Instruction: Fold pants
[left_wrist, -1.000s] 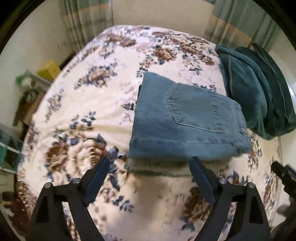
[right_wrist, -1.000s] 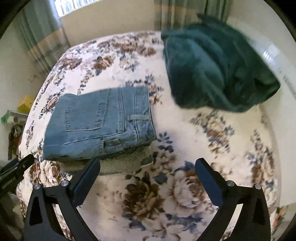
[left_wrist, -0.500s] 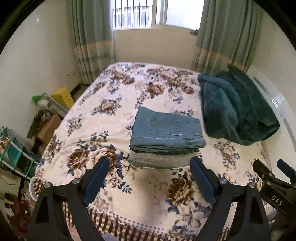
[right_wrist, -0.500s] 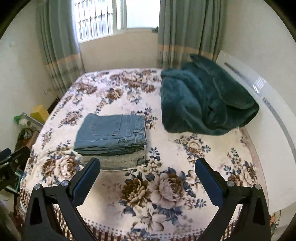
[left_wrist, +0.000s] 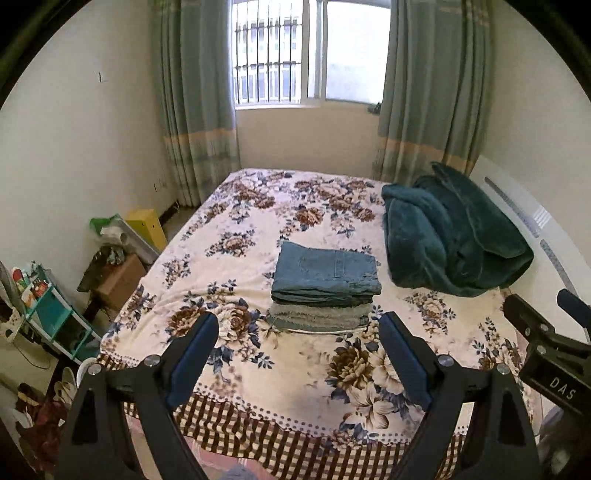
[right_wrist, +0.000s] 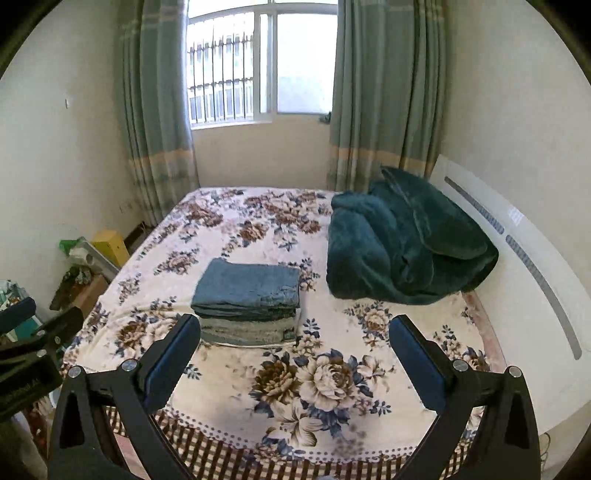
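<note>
Folded blue jeans lie on top of a folded grey-green garment in the middle of the floral bed. The stack also shows in the right wrist view, the jeans above the grey garment. My left gripper is open and empty, held back over the foot of the bed, well short of the stack. My right gripper is open and empty, also back from the stack. The right gripper's body shows at the right edge of the left wrist view.
A dark green blanket is heaped on the bed's right side against a white headboard. Left of the bed stand a yellow box, a cardboard box and a teal shelf. Curtains and a window lie behind.
Both grippers have pulled far back and up from the stack, from right at its near edge to beyond the foot of the bed. The folded stack has stayed in place.
</note>
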